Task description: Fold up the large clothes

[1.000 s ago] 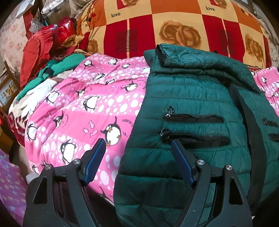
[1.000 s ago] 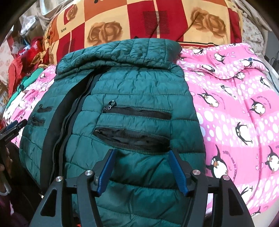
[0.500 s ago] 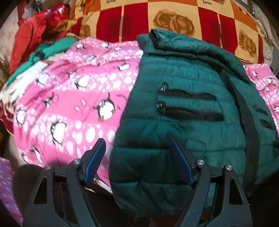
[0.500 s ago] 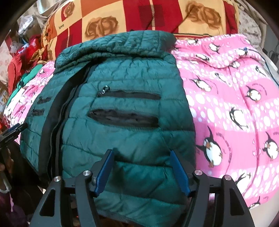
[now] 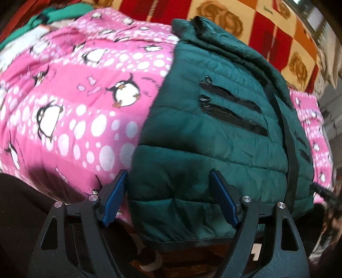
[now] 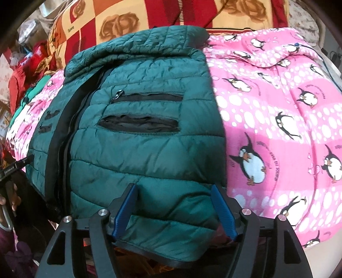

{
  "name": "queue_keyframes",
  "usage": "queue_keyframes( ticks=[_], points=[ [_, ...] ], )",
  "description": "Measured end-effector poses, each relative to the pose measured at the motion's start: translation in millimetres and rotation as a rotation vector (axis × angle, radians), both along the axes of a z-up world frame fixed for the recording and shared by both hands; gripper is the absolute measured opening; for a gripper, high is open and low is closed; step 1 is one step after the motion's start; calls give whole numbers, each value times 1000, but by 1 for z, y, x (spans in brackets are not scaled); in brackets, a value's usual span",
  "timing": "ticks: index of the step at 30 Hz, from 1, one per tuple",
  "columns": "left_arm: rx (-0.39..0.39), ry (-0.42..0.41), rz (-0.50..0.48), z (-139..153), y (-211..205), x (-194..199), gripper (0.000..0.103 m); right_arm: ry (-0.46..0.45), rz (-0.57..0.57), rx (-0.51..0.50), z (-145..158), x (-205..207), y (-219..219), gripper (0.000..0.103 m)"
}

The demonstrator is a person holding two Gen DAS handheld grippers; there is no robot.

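Note:
A dark green quilted jacket (image 5: 213, 132) lies front up on a pink penguin blanket (image 5: 74, 102), collar at the far end, hem hanging over the near bed edge. It also shows in the right wrist view (image 6: 139, 149), with two zip pockets on each side of a black zipper strip. My left gripper (image 5: 168, 190) is open, its blue pads either side of the jacket's lower left corner. My right gripper (image 6: 173, 203) is open over the jacket's lower right hem. Neither holds anything.
A red and orange checked quilt (image 6: 128, 19) lies behind the jacket. Red and green clothes (image 6: 27, 72) are piled at the far left. The pink blanket (image 6: 277, 128) spreads wide on the right. The left gripper's tip (image 6: 19, 164) shows at the left edge.
Both grippers have dropped lower and back toward the near bed edge, so the jacket's hem now sits between their pads. The jaws stay open. The jacket has not moved.

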State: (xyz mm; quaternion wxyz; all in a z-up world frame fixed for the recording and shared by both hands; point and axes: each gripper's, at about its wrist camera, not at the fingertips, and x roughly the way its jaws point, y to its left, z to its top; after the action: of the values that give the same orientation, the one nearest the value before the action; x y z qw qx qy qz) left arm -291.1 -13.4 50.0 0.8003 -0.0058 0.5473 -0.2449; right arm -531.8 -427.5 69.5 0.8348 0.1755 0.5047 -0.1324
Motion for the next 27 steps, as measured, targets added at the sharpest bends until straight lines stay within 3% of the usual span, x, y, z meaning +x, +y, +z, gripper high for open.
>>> queue_keyframes(
  ticks=[4,11,14,16,17,18,20,27],
  points=[
    [-39,23,50,-3,9,7,81,13,-49,12,-4,-7,-10,75],
    [12,77,-13,-14,-4,1,90,11,-27,199,-26,-11,-13,75],
    [9,102,-20,-16,-5,-1,89,0,-15,212,-30,-11,-8,74],
    [6,86,-48,-12,-8,-5,69,-33,20,187,-25,-11,-2,52],
    [18,62,-60,-6,-10,-9,50,-42,33,174,-23,-11,0,46],
    [27,38,-69,0,-11,-12,31,-56,47,154,-19,-11,4,34],
    [44,-24,-84,16,-12,-16,18,-88,64,124,-9,-10,9,23],
    [-77,-139,-59,77,-11,-2,13,-280,94,50,64,-4,1,19]
  ],
)
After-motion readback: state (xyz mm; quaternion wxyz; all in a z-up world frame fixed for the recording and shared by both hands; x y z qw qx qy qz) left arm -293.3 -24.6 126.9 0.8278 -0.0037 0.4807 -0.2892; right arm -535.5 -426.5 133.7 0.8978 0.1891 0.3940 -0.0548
